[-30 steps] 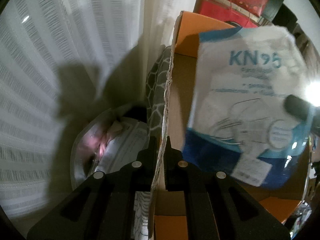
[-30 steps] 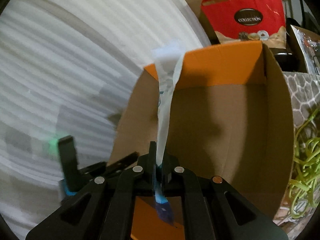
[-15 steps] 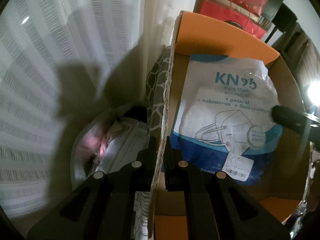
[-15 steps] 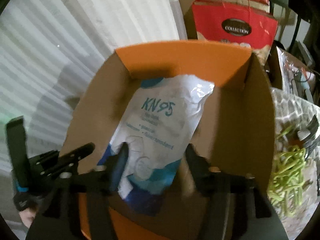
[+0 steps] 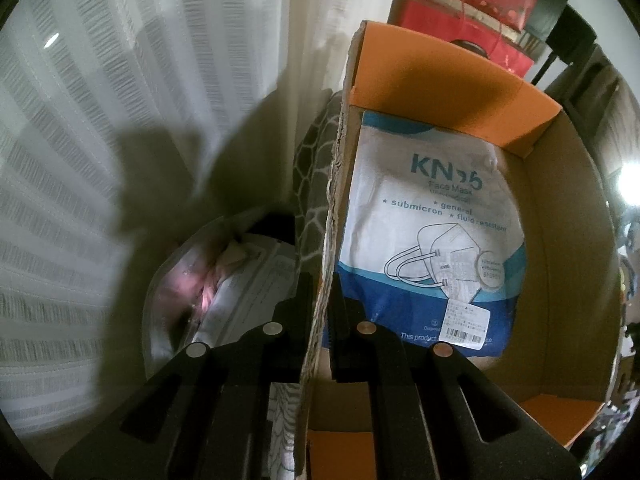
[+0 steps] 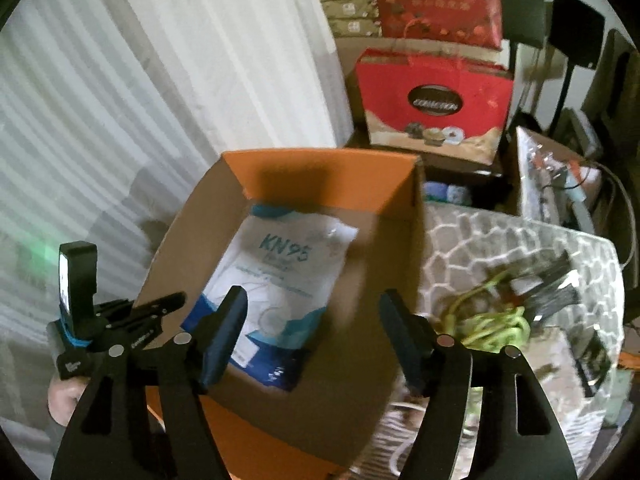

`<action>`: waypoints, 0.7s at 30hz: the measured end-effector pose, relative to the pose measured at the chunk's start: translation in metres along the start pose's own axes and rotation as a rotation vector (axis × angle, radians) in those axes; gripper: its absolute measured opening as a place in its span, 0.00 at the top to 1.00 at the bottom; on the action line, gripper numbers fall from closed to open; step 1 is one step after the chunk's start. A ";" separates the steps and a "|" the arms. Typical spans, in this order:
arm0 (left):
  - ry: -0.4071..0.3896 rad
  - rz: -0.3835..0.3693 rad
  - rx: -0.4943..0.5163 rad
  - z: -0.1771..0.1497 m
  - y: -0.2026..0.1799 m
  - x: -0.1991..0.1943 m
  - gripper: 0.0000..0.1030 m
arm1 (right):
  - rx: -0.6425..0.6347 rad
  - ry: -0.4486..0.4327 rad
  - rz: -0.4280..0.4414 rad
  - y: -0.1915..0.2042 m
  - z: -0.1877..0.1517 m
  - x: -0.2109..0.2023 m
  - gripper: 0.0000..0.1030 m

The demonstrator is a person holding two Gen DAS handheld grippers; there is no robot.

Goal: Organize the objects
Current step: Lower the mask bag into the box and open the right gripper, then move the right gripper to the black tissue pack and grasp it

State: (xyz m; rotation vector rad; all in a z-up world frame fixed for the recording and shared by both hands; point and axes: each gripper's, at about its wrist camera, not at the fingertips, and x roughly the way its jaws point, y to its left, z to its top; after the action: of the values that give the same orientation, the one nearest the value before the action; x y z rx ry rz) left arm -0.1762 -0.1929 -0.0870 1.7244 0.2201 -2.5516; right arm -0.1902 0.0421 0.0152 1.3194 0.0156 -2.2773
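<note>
Mask pack (image 6: 276, 280) now lies in the box (image 6: 400, 248), frame centre; right gripper (image 6: 312, 336) jaws just released it, left gripper (image 5: 320, 300) clenched on the wall.

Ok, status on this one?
Left hand-held gripper shut on box wall. Right hand-held gripper open, empty. KN95 mask pack in box. Nothing obstructing.

White curtain (image 6: 120, 80), red gift bag (image 6: 434, 108), patterned cloth (image 6: 500, 248), possibly tangled green cord (image 6: 492, 320)
</note>
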 end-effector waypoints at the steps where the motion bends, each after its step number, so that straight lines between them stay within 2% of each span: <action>1: 0.000 0.001 0.001 0.000 0.000 0.000 0.94 | -0.001 -0.010 -0.010 -0.004 -0.001 -0.006 0.29; 15: 0.000 0.003 0.003 0.000 0.002 0.001 0.93 | 0.096 -0.055 -0.152 -0.094 -0.019 -0.052 0.26; 21: 0.002 0.009 0.004 0.000 0.003 0.002 0.93 | 0.131 -0.075 -0.220 -0.127 -0.028 -0.066 0.20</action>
State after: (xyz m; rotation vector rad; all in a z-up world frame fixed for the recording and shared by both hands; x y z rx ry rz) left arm -0.1764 -0.1958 -0.0896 1.7256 0.2070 -2.5463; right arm -0.1948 0.1874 0.0242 1.3552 -0.0154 -2.5498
